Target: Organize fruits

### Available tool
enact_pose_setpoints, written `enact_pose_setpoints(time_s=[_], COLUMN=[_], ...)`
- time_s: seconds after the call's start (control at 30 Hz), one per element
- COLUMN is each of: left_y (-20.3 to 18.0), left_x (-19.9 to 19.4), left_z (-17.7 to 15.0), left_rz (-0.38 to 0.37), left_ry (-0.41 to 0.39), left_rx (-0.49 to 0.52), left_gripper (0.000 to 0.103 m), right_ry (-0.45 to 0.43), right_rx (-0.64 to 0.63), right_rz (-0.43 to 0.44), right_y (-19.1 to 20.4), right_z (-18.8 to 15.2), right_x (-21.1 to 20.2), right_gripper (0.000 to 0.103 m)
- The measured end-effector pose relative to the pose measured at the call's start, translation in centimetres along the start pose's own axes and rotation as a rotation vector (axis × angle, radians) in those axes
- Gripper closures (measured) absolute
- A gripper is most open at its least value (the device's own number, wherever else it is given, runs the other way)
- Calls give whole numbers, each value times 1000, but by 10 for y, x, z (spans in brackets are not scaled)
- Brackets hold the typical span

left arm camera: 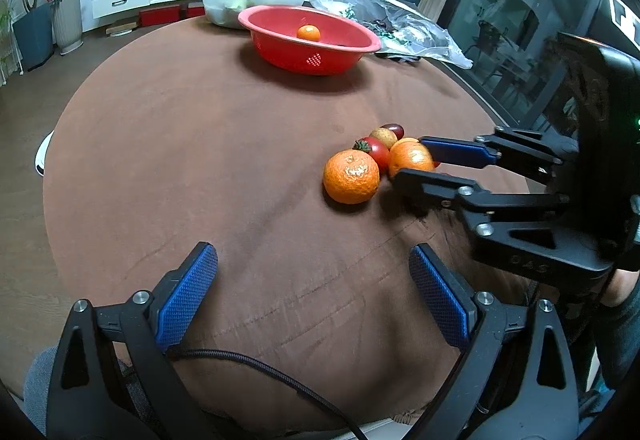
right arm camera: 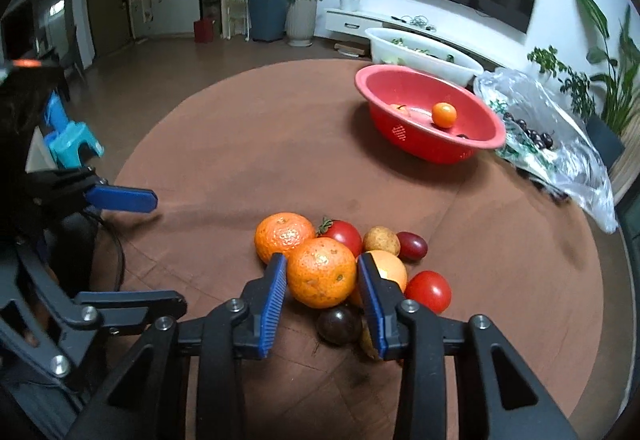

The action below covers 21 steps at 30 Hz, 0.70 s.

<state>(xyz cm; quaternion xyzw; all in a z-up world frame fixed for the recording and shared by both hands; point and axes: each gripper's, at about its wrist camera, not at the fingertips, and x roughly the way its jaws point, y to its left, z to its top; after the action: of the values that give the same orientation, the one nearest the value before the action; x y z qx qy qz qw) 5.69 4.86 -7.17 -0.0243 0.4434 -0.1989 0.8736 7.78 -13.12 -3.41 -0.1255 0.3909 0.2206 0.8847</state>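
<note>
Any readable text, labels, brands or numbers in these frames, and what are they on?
"OAS": faint embossed letters on the right gripper body, partly cut off.
White letters on a dark sign at the right edge: cropped, unreadable.
Red basin: a white dot pattern, no words.

The worktop point(right arm camera: 248, 144) is bare between the fruit cluster point(right arm camera: 352, 260) and the red basin point(right arm camera: 430, 116); a plastic bag point(right arm camera: 560, 144) crowds the far right edge.

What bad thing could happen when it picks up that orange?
The right gripper squeezes one orange that leans on the other fruit, so lifting it might send the second orange or the red tomato rolling across the table. It might also slip before reaching the far-off red bowl.
</note>
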Motion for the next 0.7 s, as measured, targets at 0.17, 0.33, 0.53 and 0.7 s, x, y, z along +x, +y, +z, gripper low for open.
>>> enact_pose_setpoints(time_s=[0.17,0.33,0.53,0.7], left_y=[-3,-8,-21,-28], left_x=[6,20,44,66], left_z=[9,28,52,56], left_rz=[12,25,20,14], left_ry=[-7,-3,46,96], left_rx=[36,108,245,291], left_gripper=[6,6,6,7], right_ry=[-46,-76,-93,-100], right_rx=[97,174,227,249], right_rz=[26,48,55,61], right_y=[-16,-33,-45,-51], right_z=[-5,-14,-24,-29], right_x=[-17,-32,-40,-40], right_gripper=[64,64,64,64])
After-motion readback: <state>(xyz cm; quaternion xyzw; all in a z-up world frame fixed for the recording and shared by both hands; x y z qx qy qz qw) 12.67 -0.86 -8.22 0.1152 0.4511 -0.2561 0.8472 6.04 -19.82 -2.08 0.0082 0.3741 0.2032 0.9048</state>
